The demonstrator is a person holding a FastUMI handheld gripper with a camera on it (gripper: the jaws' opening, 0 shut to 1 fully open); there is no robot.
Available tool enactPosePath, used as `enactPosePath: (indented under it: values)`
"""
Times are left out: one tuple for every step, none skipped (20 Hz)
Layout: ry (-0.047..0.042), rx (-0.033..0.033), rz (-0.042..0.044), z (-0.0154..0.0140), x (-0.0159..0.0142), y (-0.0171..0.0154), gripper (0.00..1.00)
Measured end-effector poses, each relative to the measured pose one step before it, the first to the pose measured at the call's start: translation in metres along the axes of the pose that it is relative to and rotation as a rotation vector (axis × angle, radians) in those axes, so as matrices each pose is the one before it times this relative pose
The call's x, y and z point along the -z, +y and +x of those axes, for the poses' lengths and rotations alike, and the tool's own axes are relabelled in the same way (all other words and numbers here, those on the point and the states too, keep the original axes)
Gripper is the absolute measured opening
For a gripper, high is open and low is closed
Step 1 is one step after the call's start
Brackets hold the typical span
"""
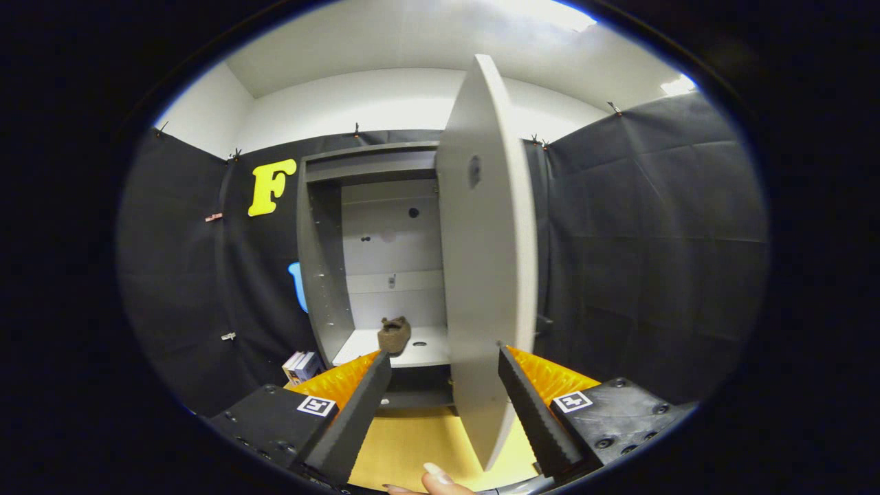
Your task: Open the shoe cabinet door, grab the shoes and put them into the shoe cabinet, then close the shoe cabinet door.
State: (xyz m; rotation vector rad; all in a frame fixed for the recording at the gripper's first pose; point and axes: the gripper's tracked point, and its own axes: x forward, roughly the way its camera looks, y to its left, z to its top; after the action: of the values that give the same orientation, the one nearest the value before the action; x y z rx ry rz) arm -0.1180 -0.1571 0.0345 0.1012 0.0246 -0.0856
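between the two fingers of the tool (445,361), which stands released and holds nothing, the lower edge of the one open cabinet door (487,275) hangs, closer to the right finger. a fingertip (440,479) shows below. beyond the fingers the shoe cabinet (375,261) stands open, with one brown shoe (394,334) on its bottom shelf, just past the left fingertip; the shelf beside the shoe is bare. a stack of small boxes (301,366) sits on the yellow floor (412,447) left of the cabinet.
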Motion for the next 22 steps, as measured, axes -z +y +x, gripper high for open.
enactPosePath:
  values:
    - [-0.00604, 0.01846, -0.0051, -0.00228, -0.00156, -0.01608, 0.99]
    - [-0.00293, 0.01114, -0.00384, -0.00247, -0.00075, -0.0135, 0.99]
    - [-0.00546, 0.00582, -0.00662, -0.00072, -0.00064, -0.01114, 0.99]
    - [-0.00466, 0.00782, -0.00507, -0.00029, -0.00084, -0.01206, 0.99]
    - [-0.00316, 0.00885, -0.00401, 0.00335, 0.00147, -0.01344, 0.99]
    - [-0.00339, 0.00603, -0.00221, 0.00346, 0.00015, -0.01136, 0.99]
    - [-0.00462, 0.00196, 0.00131, 0.00332, -0.00086, -0.00928, 0.99]
    - [-0.00472, -0.00117, 0.00334, 0.00528, 0.00032, -0.00787, 0.99]
    - [-0.00095, -0.0032, 0.00464, 0.00605, 0.00056, -0.00728, 0.99]
    - [0.00372, -0.00032, 0.00339, 0.00756, 0.00372, -0.00766, 0.99]
    - [0.00896, -0.00165, -0.00022, 0.00785, 0.00382, -0.00655, 0.99]
    - [0.01302, 0.00333, -0.00491, 0.00852, 0.00522, -0.00836, 0.99]
    - [0.01286, -0.00006, -0.00436, 0.00931, 0.00492, -0.00549, 0.99]
    - [0.01149, -0.00241, -0.00242, 0.01064, 0.0046, -0.00444, 0.99]
    - [0.01504, -0.00547, 0.0012, 0.01162, 0.00444, -0.00263, 0.99]
    - [0.01518, -0.00945, 0.00513, 0.00859, 0.00367, -0.00203, 0.99]
    - [0.01582, -0.01044, 0.00514, 0.0083, 0.00283, -0.00111, 0.99]
    - [0.01528, -0.01202, 0.0027, 0.00788, 0.00374, 0.00051, 0.99]
    - [0.01574, -0.0132, -0.00137, 0.00619, 0.00356, 0.00107, 0.98]
    - [0.01606, -0.01009, -0.00776, 0.00538, 0.0049, 0.0017, 0.98]
    - [0.01279, 0.00234, -0.0078, 0.00423, 0.0035, 0.0009, 0.98]
    - [0.01048, -0.02028, 0.00203, 0.002, 0.00068, 0.00703, 0.97]
